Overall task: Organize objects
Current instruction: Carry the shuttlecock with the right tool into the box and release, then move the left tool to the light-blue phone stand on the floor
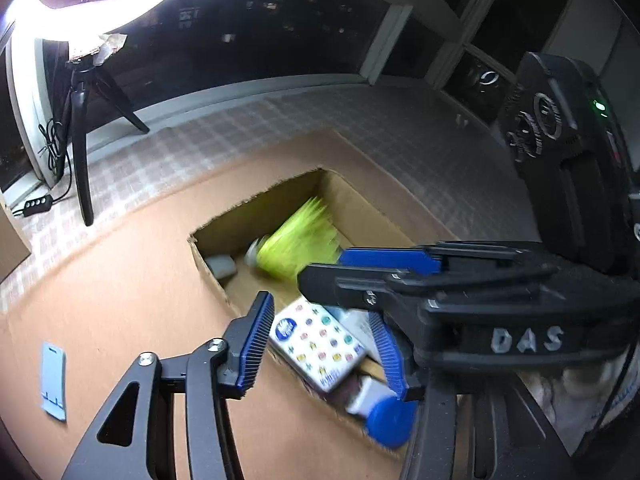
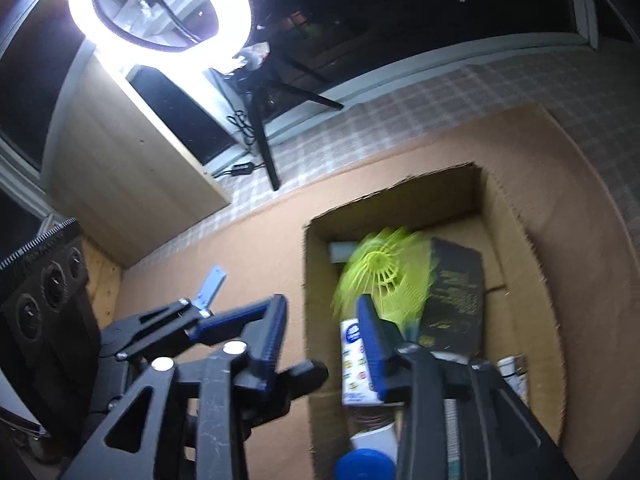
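An open cardboard box [image 1: 208,280] [image 2: 316,320] holds a blurred yellow-green shuttlecock [image 1: 298,244] [image 2: 380,276], a white packet with coloured dots [image 1: 320,344] [image 2: 354,364], a blue-capped white bottle [image 1: 384,412] [image 2: 364,464], a dark carton [image 2: 452,300] and a small grey item [image 1: 222,266]. My left gripper [image 1: 322,348] hangs open over the box's near end, nothing between its blue pads. My right gripper [image 2: 322,336] [image 1: 324,268] is open too, crossing just above it. The shuttlecock sits beyond the fingers, touching neither pair.
A light blue phone stand [image 1: 54,380] [image 2: 210,284] lies on the tan cardboard sheet left of the box. A ring light [image 2: 160,4] on a black tripod [image 1: 80,140] stands at the back. A wooden cabinet [image 2: 132,160] and a black device [image 2: 44,300] are at the left.
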Demonstrator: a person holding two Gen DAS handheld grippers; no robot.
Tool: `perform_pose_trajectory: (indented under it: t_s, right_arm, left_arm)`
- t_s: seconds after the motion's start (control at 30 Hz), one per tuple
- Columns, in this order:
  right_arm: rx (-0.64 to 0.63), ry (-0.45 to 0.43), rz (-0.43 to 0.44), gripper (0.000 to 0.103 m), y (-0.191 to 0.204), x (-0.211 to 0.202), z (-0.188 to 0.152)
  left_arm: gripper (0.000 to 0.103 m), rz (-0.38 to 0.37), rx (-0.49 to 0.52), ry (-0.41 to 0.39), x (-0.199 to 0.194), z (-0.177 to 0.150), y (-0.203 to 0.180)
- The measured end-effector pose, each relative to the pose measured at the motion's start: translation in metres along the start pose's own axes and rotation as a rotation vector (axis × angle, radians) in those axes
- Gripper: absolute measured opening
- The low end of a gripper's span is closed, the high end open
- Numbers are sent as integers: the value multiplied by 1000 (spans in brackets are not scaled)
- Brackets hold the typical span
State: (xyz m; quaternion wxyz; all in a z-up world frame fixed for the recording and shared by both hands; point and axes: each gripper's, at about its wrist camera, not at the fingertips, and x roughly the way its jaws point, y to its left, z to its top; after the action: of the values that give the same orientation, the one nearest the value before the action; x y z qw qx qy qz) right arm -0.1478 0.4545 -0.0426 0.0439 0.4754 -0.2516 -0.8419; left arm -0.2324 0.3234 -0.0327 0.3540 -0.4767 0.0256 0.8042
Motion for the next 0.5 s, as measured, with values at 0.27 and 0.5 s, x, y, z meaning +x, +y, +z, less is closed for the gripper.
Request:
perform_pose_trajectory:
  t_s: [0.27,0.5]
  right_arm:
    - [17,-33,-19,44,-10,-14,-3]
    - [3,-41,-46,44,-5,-24,-22]
  left_arm:
    - [57,42,-13,13,-1,-13,15]
    - [57,104,-43,12,-26,-39,42]
